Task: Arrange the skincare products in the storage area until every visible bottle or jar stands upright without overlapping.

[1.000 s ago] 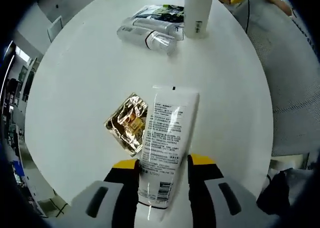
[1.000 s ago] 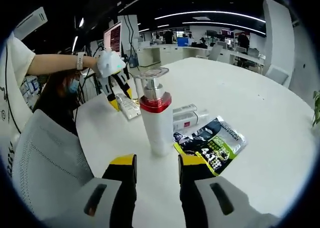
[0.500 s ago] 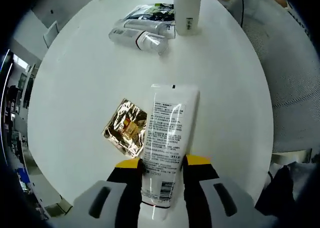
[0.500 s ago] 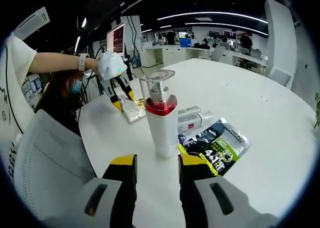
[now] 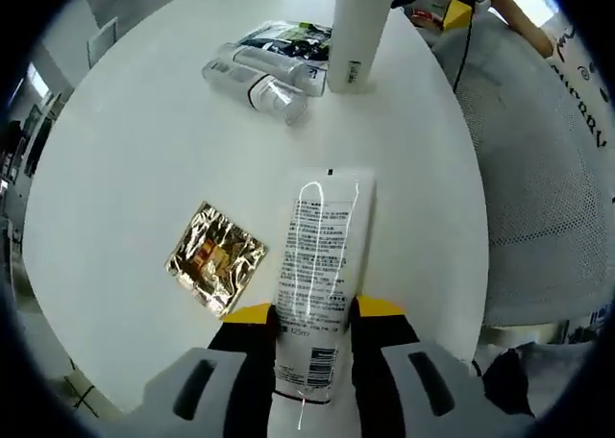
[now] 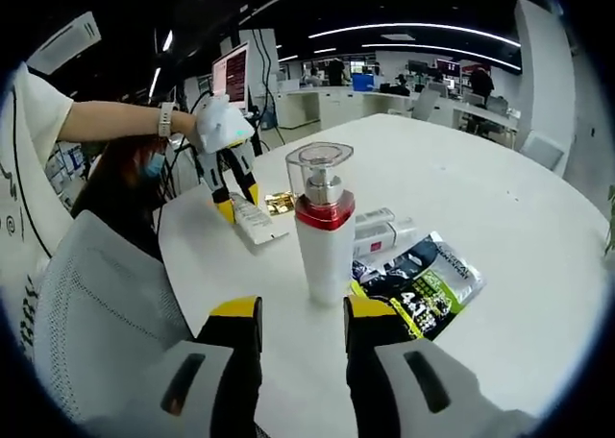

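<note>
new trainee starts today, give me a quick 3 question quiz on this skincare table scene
1. True or false: the pump bottle with the red collar stands upright.
2. What is the left gripper shut on: A) the gold foil sachet, B) the white tube, C) the dark pouch?
3. Fill in: the right gripper's fingers are ____ with nothing between them.

Key: 1 true. 2 B. 3 open.

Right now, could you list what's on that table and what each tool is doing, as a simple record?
Table: white, round
Left gripper: shut on the white tube
Right gripper: open, holding nothing
Pump bottle: upright, red collar
Small bottles: lying down
Dark pouch: flat, beside the pump bottle
Gold sachet: flat, left of the tube
</note>
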A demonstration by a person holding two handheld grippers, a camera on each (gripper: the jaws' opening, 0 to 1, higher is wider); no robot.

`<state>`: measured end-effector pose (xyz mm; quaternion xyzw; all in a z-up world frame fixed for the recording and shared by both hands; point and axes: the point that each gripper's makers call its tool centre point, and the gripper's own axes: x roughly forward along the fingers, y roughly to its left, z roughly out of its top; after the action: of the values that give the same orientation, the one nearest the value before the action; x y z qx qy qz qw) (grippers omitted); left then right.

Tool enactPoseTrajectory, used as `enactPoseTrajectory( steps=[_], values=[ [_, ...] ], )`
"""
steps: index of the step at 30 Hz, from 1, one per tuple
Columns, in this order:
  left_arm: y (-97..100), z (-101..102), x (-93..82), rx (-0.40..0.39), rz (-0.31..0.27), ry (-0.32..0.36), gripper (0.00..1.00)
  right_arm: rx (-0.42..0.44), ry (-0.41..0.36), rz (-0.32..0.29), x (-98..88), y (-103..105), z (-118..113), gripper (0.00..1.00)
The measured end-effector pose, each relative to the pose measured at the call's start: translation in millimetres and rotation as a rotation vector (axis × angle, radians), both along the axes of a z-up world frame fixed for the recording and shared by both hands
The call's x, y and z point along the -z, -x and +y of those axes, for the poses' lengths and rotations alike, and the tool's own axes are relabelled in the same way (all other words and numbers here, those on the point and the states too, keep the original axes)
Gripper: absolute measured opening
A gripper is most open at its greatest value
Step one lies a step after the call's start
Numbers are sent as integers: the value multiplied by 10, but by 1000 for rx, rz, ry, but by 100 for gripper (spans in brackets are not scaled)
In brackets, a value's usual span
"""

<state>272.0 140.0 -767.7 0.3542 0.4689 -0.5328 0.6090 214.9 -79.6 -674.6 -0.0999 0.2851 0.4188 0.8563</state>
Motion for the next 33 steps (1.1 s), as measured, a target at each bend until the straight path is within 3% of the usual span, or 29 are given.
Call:
enactPoseTrajectory(
  steps=[4, 9, 11, 17, 33],
  values=[
    [100, -132, -19, -31, 51, 60, 24, -9, 3, 5, 9, 47, 21, 34],
    [166, -250, -48, -25, 59, 75, 25, -21, 9, 12, 39, 75, 46, 34],
    [236, -343, -58, -32, 88, 99, 25, -26, 8, 12, 42, 78, 63, 34],
    [320, -484, -76, -1, 75, 144, 25, -40, 9, 11, 35, 109, 92, 34],
    [518, -603, -197, -63, 44, 337, 24, -104, 32, 16, 81, 199, 213, 33]
  ],
)
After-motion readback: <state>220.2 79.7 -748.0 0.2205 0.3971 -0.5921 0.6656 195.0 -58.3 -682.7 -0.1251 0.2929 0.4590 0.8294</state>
